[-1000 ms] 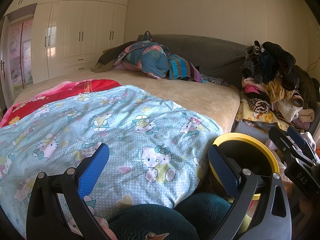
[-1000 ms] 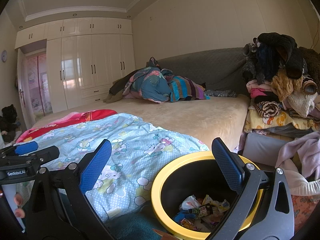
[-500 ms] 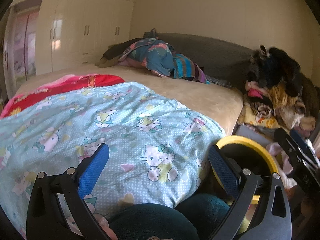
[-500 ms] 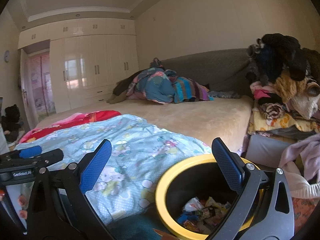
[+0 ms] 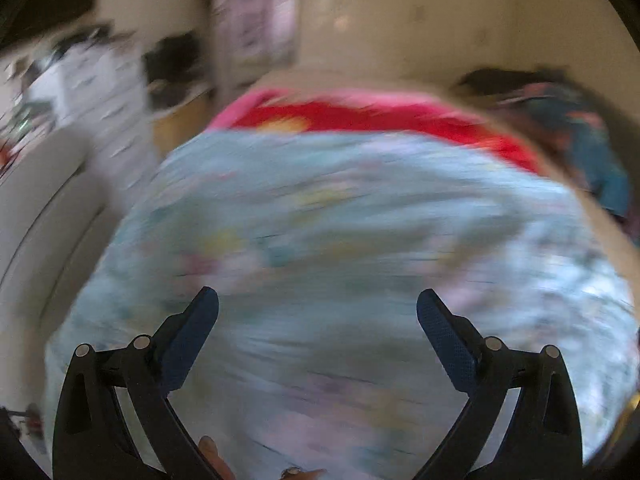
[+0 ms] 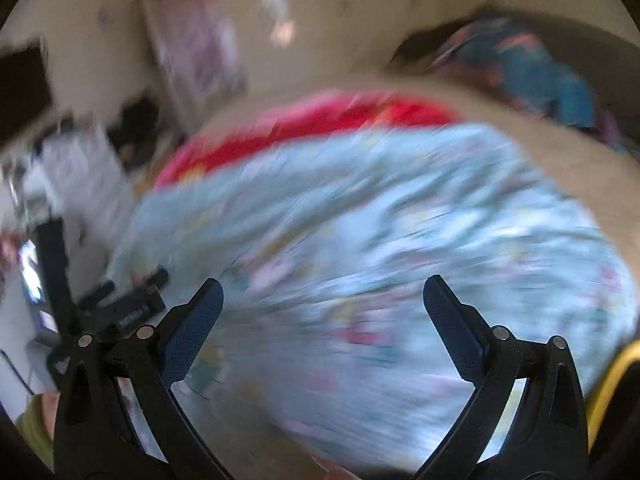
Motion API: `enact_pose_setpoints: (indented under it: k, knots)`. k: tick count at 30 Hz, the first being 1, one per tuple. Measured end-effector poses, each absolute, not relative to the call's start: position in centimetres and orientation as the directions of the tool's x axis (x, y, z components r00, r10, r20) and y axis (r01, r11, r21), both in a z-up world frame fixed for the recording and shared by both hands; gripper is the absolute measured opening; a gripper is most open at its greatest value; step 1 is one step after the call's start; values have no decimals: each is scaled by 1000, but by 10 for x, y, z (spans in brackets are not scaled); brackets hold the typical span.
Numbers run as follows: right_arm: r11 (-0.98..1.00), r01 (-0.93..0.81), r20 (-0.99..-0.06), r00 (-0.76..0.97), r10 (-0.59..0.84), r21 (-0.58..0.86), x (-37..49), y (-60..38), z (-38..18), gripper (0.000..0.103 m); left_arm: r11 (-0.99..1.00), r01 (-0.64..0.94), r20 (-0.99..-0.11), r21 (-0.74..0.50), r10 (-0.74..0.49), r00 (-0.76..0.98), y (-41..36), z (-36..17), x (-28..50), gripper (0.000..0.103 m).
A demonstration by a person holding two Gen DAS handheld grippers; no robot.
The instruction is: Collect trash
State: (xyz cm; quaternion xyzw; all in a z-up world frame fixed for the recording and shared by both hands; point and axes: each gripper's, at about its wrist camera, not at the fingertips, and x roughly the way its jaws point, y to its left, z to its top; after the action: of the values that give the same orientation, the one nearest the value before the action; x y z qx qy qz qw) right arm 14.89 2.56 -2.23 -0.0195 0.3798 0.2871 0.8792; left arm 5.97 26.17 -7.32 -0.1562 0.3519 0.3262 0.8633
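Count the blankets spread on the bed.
2: a light blue blanket nearest the tools, and a red blanket beyond it. Motion blur may hide others.

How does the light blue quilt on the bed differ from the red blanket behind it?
The light blue quilt is pale with small pastel prints, though blur hides what they are; the red blanket is a strong red with pink edges. The quilt fills most of the near bed in both views, while the blanket shows only as a strip beyond it. Both lie spread flat on the same bed.
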Motion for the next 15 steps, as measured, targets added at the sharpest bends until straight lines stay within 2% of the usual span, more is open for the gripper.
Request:
enact_pose_setpoints:
  k: [3,5,7,10,15]
  knots:
    - [787,-589,-797,381,470,183,166,116,-89,92,640,-768,-780,-13,474,408,328,-111,49,97]
    - [777,-604,-831,330,447,178,167,148,-124,92,598,-801,-788,23,504,354,352,-126,44,97]
    - [774,-614,-839,333,431,154,167,164,-148,93,594,-804,-808,35,490,327,364,-143,39,97]
    - [768,-640,-821,427,380,22,160,177,-170,94,613,-790,-785,25,501,364,365,-155,30,98]
    - [771,-635,-809,427,404,50,163,168,-168,94,613,-790,-787,9,492,373,365,-154,25,98]
